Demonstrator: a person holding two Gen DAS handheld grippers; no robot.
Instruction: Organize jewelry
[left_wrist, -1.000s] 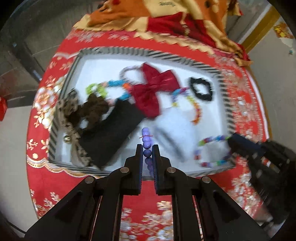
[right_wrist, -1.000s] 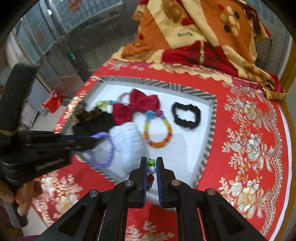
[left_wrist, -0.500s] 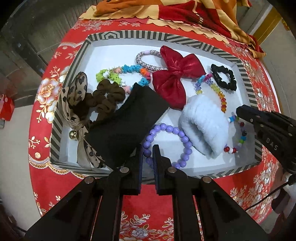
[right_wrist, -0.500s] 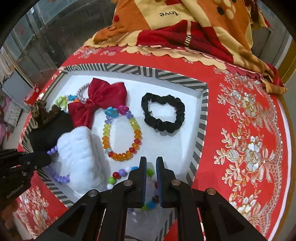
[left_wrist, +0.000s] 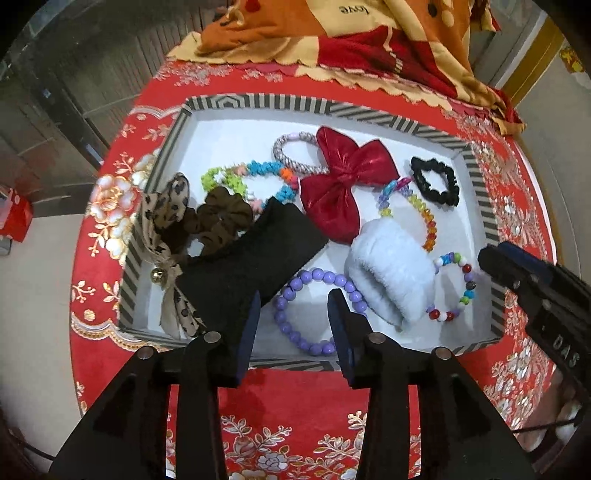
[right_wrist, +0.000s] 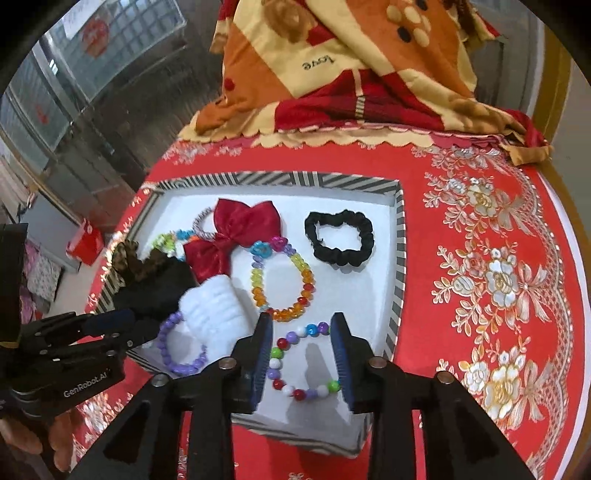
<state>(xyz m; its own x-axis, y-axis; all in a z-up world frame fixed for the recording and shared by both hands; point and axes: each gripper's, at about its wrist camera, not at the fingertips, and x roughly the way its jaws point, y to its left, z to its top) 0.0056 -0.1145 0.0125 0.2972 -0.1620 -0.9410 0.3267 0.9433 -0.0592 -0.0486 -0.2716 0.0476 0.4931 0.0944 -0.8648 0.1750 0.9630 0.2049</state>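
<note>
A striped-rim tray (left_wrist: 295, 105) (right_wrist: 295, 179) holds the jewelry. The jaws of my left gripper (left_wrist: 294, 299) are opening above the tray's near edge. A purple bead bracelet (left_wrist: 321, 275) lies flat on the tray floor between them, free of the pads. My right gripper (right_wrist: 302, 321) is also opening, over a multicoloured bead bracelet (right_wrist: 299, 394) that rests loose on the tray floor at the near right corner. Between the two bracelets sits a white fluffy band (left_wrist: 395, 273). In the left wrist view the right gripper's fingers (left_wrist: 495, 262) show at the tray's right rim.
The tray also holds a red bow (left_wrist: 345, 177), a black scrunchie (left_wrist: 436, 181), a rainbow crystal bracelet (left_wrist: 424, 218), a black cloth band (left_wrist: 251, 266), a brown scrunchie (left_wrist: 221, 218) and a leopard bow (left_wrist: 166, 210). A folded blanket (right_wrist: 351, 74) lies behind on the red tablecloth (right_wrist: 480, 277).
Both grippers were shut on their bracelets and brought them down into the tray. Now both sets of jaws have parted and the bracelets lie on the tray floor.
</note>
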